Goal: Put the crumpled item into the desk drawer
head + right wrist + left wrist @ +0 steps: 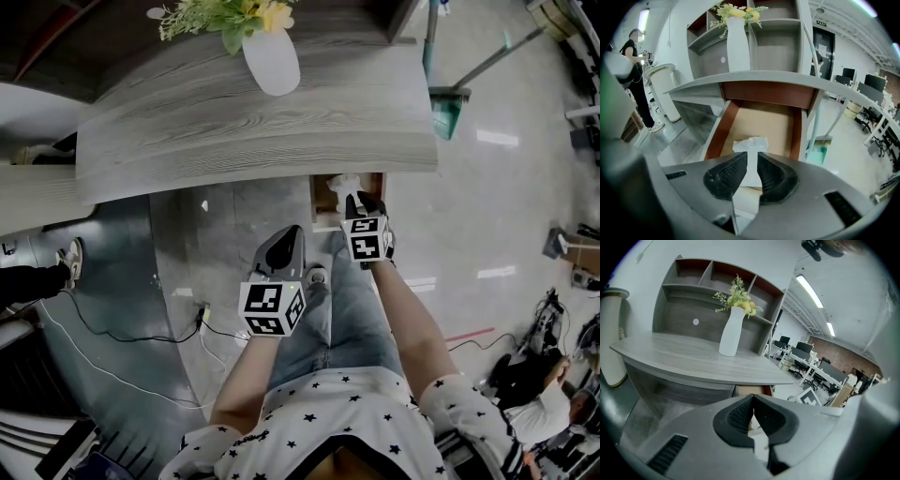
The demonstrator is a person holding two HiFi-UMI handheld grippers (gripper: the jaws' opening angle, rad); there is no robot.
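Observation:
A white crumpled item (750, 146) sits pinched between the jaws of my right gripper (752, 157), which is shut on it. It hangs just above the open desk drawer (759, 117), whose brown bottom is bare. In the head view the right gripper (364, 202) reaches under the desk edge, with the crumpled item (344, 184) over the drawer (320, 197). My left gripper (291, 234) hovers lower and to the left of the drawer, over the floor. Its jaws (753, 398) are shut with nothing between them, and the drawer front (752, 390) shows just beyond.
The grey wooden desk top (234, 131) overhangs the drawer and carries a white vase (272, 61) of flowers. A broom with a green dustpan (448, 108) leans right of the desk. Cables (122, 333) lie on the floor at left. A person (635, 56) stands far left.

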